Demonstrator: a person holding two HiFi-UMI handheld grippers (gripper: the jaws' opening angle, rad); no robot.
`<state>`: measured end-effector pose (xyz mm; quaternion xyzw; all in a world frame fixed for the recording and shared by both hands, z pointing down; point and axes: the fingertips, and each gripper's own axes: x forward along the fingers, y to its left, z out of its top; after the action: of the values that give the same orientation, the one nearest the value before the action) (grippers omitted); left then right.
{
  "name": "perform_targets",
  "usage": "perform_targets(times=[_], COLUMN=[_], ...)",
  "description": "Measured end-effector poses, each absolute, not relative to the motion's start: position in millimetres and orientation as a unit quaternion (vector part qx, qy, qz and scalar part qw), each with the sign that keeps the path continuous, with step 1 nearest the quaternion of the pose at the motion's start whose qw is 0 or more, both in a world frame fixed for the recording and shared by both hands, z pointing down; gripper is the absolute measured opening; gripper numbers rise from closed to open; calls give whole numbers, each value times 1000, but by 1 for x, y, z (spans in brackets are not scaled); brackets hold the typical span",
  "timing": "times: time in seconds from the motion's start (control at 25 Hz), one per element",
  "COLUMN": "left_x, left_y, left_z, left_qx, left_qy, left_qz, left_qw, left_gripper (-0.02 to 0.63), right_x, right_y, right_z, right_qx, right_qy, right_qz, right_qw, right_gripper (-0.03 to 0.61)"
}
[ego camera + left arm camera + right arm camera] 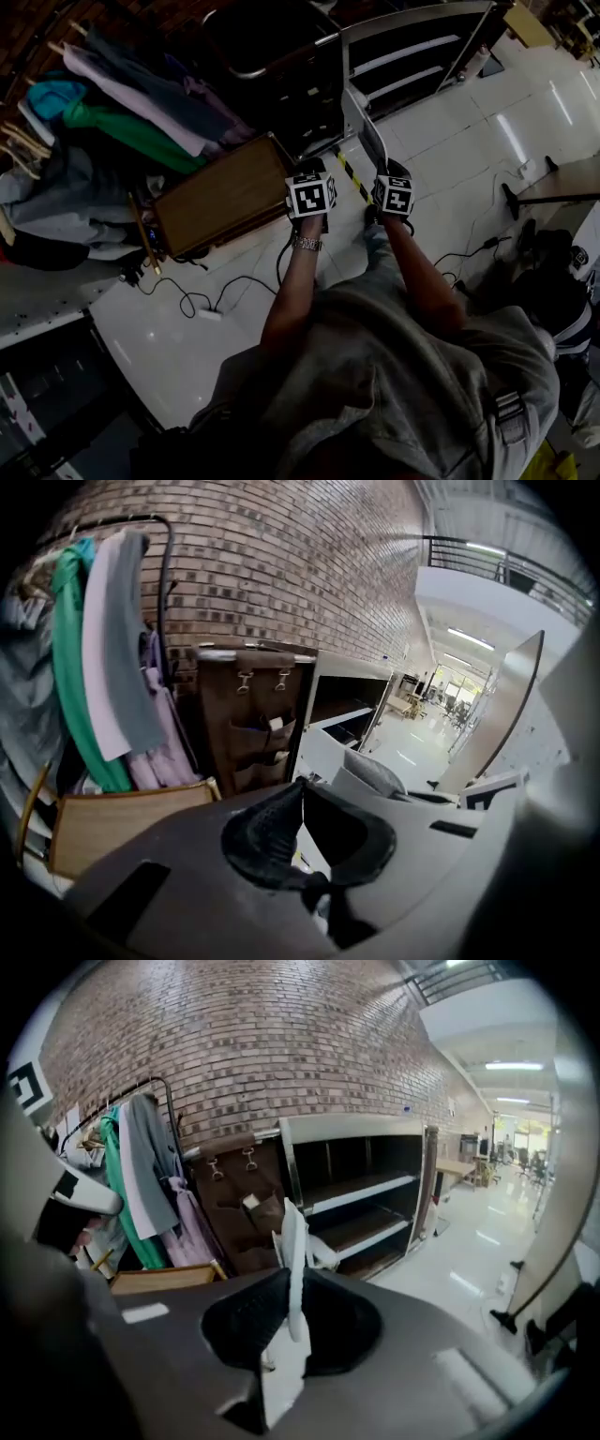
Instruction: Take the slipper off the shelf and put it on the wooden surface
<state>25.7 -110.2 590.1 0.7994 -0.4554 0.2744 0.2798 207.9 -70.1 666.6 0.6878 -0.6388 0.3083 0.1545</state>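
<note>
A pale slipper (294, 1269) stands on edge between the pads of my right gripper (292, 1283), which is shut on it. In the head view the slipper (364, 127) juts forward from that gripper (386, 183) toward the shelf (412, 56). My left gripper (300, 787) is shut with nothing in it, its tips touching; it hangs just left of the right one, over the near right corner of the wooden surface (225, 192). The left gripper view shows the slipper (375, 772) close on its right. The open shelf (361, 1199) is ahead.
A clothes rack with several garments (122, 112) stands left of the wooden surface. A brown hanging organizer (244, 1204) sits between rack and shelf. Cables (206, 300) lie on the white floor. A dark stand base (525, 197) is on the right.
</note>
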Motion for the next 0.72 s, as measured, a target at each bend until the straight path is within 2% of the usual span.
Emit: perform_targets(times=[0.2,0.4,0.52,0.72], left_x=[-134,-244,-283,-312], left_y=[-30,8,23,34], left_z=[615,624,639,656], left_qx=[762,724,702,694], left_qy=[-487,-544,-561,-567], left_qz=[296,271,271,269], left_qw=[307,325,347,353], left_gripper=[6,6,6,6], right_x=[33,-103,-151,-189], right_y=[5,27,34,44], right_z=[693,684,692,717], right_qx=[635,554,523,502], right_qy=[-666,-742,-759,-765], right_qz=[345,308,315,338], right_qw=[186,218,226,220], right_gripper=[34,34,34,34])
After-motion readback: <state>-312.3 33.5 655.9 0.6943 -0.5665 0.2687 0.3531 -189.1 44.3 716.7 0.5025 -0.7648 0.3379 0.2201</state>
